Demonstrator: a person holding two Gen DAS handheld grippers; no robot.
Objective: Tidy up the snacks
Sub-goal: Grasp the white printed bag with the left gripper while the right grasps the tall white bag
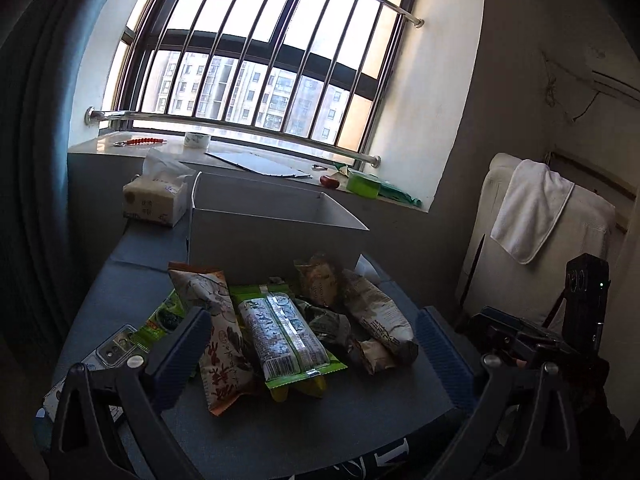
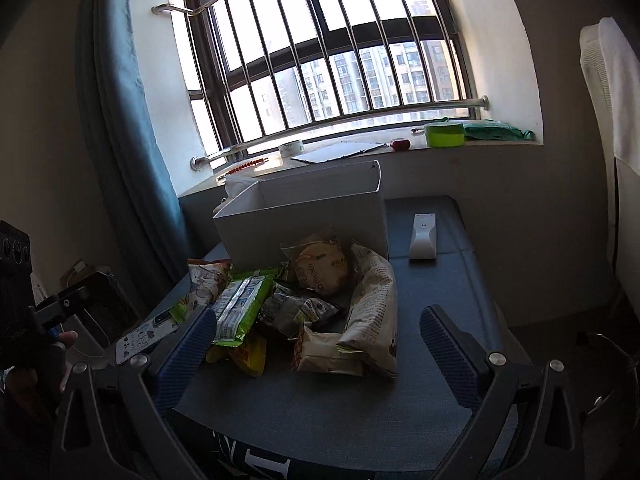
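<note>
A heap of snack packets [image 1: 296, 320] lies on the blue-grey surface [image 1: 320, 432], just in front of an open white box [image 1: 272, 236] that stands nearer the window. In the left wrist view the heap shows a long orange-and-white bag [image 1: 218, 332] on its left side, a green-edged packet with a silvery middle [image 1: 280, 336] lying beside and partly over it, a yellow packet [image 1: 298, 388] poking out underneath, a crumpled grey-green wrapper [image 1: 328, 324] in the middle, a round biscuit pack [image 1: 320, 280] leaning against the box wall, and a long white printed bag [image 1: 378, 312] on the right. A phone [image 1: 116, 350] lies flat at the left edge of the heap, partly under a green packet.

The left gripper [image 1: 312, 344] hangs low over the near side of the heap with its jaws spread wide, one blue-padded finger by the orange-and-white bag and the other out past the white printed bag; nothing is held. The right gripper [image 2: 316, 344] is likewise wide open and empty, its fingers on either side of the same heap [image 2: 304, 308], above the bare near part of the surface [image 2: 320, 408].

A white remote [image 2: 423, 236] lies right of the box [image 2: 304, 216]. A tissue pack [image 1: 154, 200] stands left of the box. On the windowsill [image 1: 224, 152] sit a roll of tape [image 1: 195, 139], a flat sheet of card [image 1: 260, 164] and a green tub [image 1: 363, 184]. A white towel [image 1: 528, 212] hangs over a chair back at the right
</note>
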